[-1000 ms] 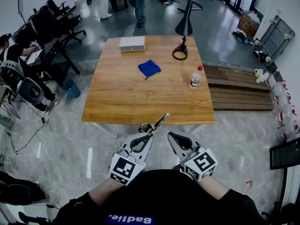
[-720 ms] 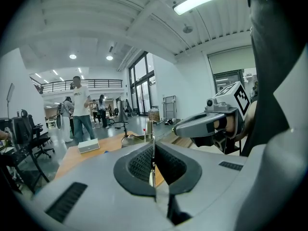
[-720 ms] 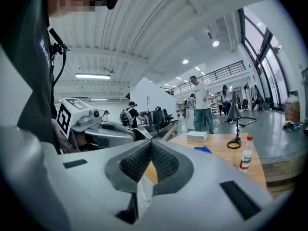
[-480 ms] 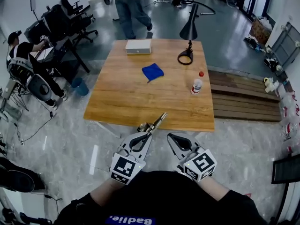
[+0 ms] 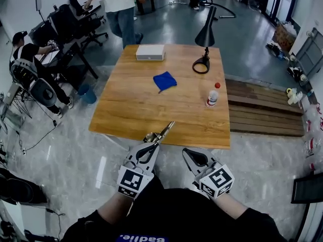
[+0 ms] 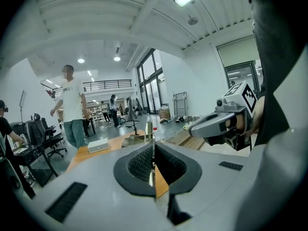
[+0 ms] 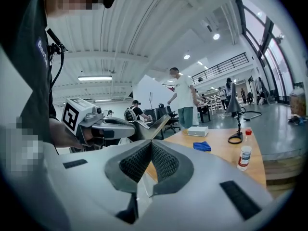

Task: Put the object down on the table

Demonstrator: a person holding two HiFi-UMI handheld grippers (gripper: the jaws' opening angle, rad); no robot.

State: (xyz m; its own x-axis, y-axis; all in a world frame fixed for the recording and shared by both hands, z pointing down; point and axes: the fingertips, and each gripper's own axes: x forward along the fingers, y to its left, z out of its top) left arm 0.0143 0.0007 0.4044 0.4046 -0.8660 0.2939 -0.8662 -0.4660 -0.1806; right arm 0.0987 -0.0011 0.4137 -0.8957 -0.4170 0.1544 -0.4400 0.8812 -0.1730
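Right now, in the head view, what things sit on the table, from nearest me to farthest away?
Bottle → blue cloth → lamp → white box.

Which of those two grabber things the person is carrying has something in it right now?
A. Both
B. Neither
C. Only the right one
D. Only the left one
D: the left gripper is shut on a thin metal tool, while the right gripper is closed with nothing between its jaws.
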